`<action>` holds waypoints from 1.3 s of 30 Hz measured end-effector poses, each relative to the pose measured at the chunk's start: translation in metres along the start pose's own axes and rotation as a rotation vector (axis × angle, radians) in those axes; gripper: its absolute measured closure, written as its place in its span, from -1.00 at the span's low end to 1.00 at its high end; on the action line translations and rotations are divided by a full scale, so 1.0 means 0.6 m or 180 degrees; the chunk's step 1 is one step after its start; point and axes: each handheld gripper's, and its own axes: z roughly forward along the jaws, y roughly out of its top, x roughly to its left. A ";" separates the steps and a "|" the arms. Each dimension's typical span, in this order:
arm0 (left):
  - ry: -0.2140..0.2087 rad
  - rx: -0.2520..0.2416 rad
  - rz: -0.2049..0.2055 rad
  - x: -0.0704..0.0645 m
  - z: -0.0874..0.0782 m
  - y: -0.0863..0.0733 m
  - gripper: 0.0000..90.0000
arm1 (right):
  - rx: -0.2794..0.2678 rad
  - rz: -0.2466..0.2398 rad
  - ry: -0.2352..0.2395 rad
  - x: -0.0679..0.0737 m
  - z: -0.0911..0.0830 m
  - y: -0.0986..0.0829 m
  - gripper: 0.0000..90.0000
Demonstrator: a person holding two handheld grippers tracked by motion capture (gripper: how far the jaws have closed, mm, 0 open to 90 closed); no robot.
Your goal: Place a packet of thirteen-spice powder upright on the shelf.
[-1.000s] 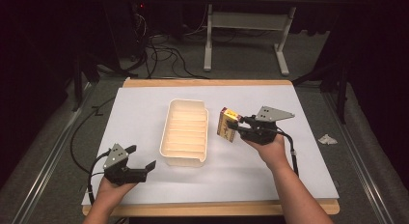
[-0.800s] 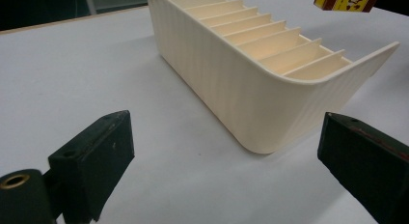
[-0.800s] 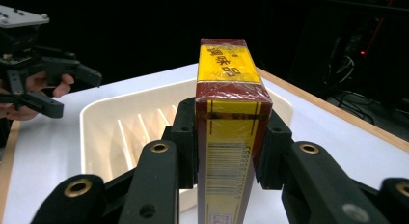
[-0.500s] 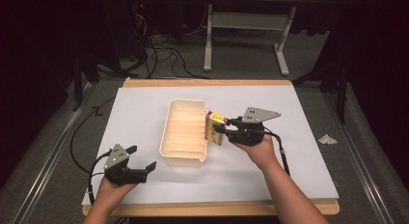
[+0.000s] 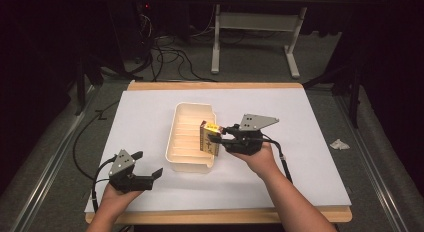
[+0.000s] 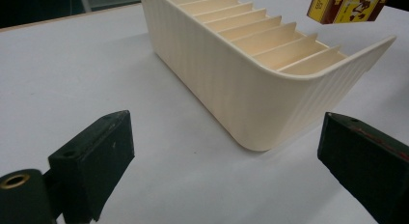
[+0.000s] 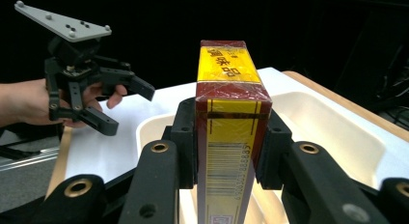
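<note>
A cream ribbed tray (image 5: 186, 142) with crosswise dividers lies in the middle of the white table sheet. My right gripper (image 5: 217, 137) is shut on a yellow and dark red box (image 5: 207, 142), holding it upright over the tray's right rim. In the right gripper view the box (image 7: 229, 103) stands clamped between both pads (image 7: 185, 137), with the tray (image 7: 333, 132) below. My left gripper (image 5: 147, 164) rests open near the front left, its jaws pointing at the tray's near corner (image 6: 251, 103). Its wide-apart fingers (image 6: 96, 156) hold nothing.
The white sheet (image 5: 310, 142) covers a wooden tabletop with bare room on both sides of the tray. A crumpled scrap (image 5: 340, 144) lies on the floor at the right. Cables and a table frame (image 5: 250, 37) stand beyond the far edge.
My right gripper has carried the box leftward, from beside the tray's far right corner to over its right rim. The left gripper has stayed put.
</note>
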 end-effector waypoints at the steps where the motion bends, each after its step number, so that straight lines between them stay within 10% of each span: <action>1: -0.0003 -0.0003 -0.0003 0.000 0.000 0.000 -0.86 | -0.0005 -0.0003 0.0018 0.001 0.003 0.002 0.52; 39: 0.0044 -0.0112 -0.0019 -0.001 -0.010 0.000 -0.86 | 0.0066 -0.0091 0.0415 0.024 0.061 0.011 0.52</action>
